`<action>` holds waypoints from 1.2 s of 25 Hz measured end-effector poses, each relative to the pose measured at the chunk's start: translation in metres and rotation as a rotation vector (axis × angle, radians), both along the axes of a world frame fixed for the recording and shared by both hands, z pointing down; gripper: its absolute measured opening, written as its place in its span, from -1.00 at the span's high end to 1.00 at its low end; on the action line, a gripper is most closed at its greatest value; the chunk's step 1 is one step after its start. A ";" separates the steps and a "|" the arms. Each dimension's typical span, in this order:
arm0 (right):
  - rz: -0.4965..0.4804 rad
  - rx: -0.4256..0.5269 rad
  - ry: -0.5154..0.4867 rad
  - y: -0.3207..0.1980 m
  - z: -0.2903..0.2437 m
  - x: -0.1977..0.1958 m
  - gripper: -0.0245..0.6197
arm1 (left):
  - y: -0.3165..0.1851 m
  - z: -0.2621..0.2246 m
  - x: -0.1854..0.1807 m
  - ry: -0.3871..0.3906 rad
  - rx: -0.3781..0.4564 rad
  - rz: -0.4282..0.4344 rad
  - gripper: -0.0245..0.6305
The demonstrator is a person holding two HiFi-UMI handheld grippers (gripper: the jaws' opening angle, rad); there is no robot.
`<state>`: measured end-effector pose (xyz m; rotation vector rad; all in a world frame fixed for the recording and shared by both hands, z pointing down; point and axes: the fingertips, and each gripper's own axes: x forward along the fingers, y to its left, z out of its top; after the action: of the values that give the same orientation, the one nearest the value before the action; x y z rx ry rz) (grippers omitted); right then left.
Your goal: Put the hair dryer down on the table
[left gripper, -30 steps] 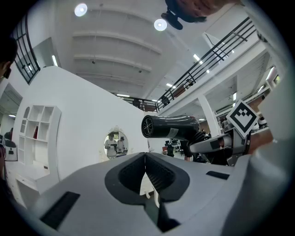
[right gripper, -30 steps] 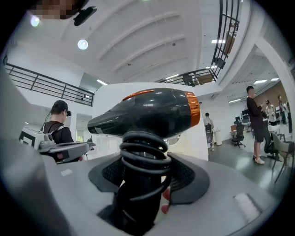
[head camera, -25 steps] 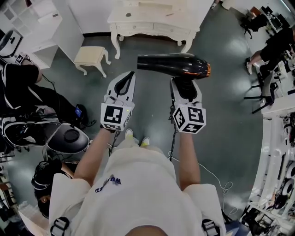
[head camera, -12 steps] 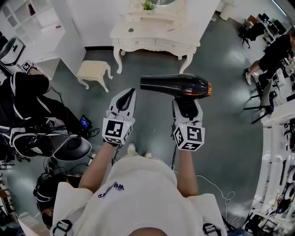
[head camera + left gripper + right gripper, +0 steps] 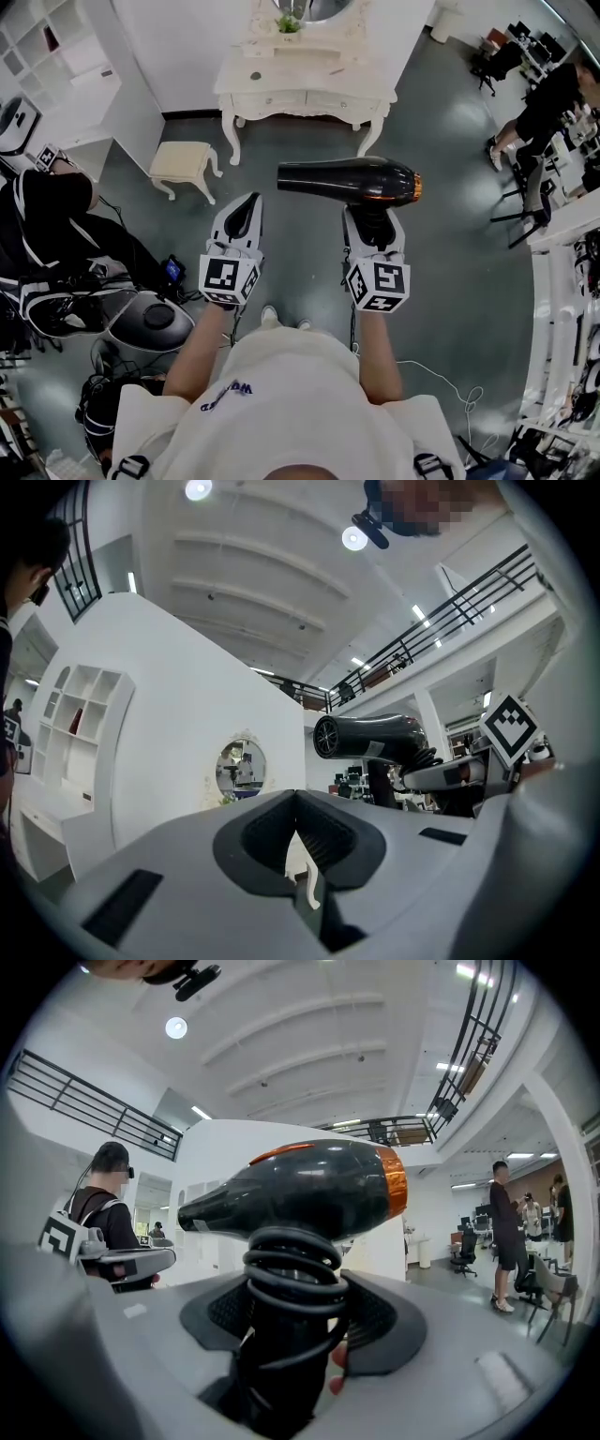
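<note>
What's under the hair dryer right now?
Only grey floor; the hair dryer is not over the white table. Its cord-wrapped handle sits clamped in the right gripper, whose jaws cover the handle's lower end.

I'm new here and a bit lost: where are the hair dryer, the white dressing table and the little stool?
hair dryer (image 5: 347,178): head view, middle of its black barrel.
white dressing table (image 5: 300,97): head view, drawer front.
stool (image 5: 180,157): head view, seat top.
</note>
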<state>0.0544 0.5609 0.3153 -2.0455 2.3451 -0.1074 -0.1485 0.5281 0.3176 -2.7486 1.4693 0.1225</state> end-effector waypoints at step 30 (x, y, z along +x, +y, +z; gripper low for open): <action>0.042 -0.036 -0.064 -0.041 0.008 -0.049 0.07 | -0.038 0.004 -0.072 -0.064 0.044 -0.001 0.90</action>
<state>0.0052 0.5197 0.3232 -2.0726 2.2783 -0.2125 -0.2209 0.4903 0.3218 -2.6904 1.4353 0.0650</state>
